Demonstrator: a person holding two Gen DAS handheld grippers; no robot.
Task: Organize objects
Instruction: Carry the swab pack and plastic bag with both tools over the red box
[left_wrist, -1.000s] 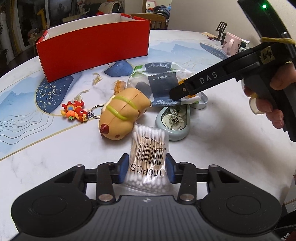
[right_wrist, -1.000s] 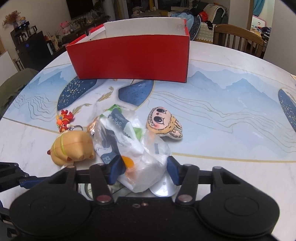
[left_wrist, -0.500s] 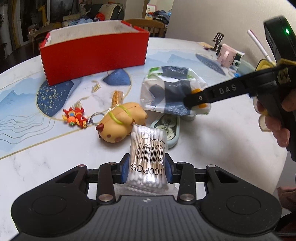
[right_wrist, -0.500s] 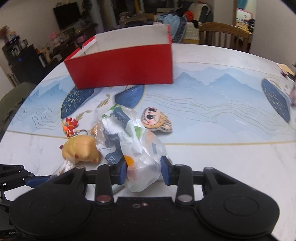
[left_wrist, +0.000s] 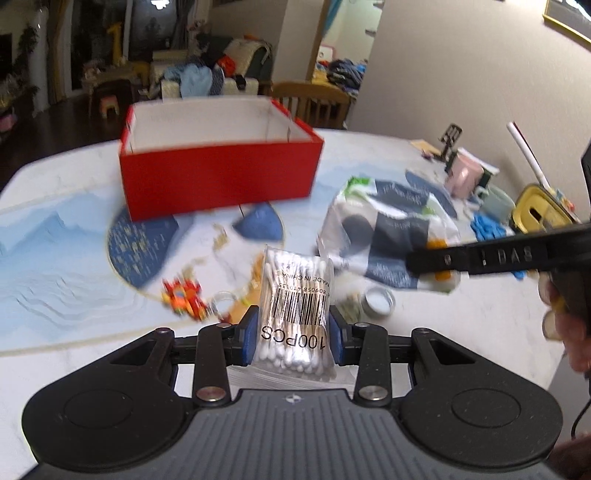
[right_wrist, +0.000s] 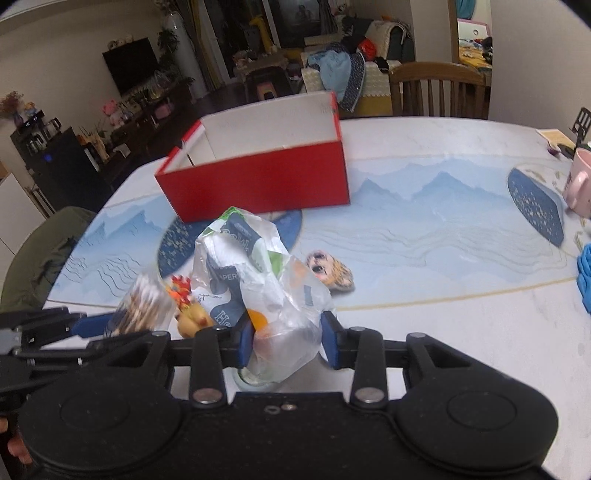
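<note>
Holding two items aloft above the table (right_wrist: 461, 325), one per gripper. Left gripper (left_wrist: 291, 330): blue pads clamped on the sides of a clear packet of cotton swabs (left_wrist: 293, 306); packet's long axis runs away from the camera, along the fingers, printed end nearest the camera. Right gripper (right_wrist: 286, 341): pads clamped on the lower part of a crumpled plastic bag of tissue packs (right_wrist: 255, 280), bag standing up out of the jaws. Key relation: the open red box (left_wrist: 218, 177) lies straight ahead of both grippers, further across the table, white inside facing up; its long front wall runs crosswise to both approach lines. From the left wrist view the box sits dead ahead of the swabs; from the right wrist view slightly left of the bag, so the left hand looks marginally better lined up. Both grippers pitched downward toward the tabletop, side by side, right gripper's finger visible at the left view's right edge. Judgement: carry phase; next is forward travel over the box's front wall, then release. Small toys remain on the table below.
</note>
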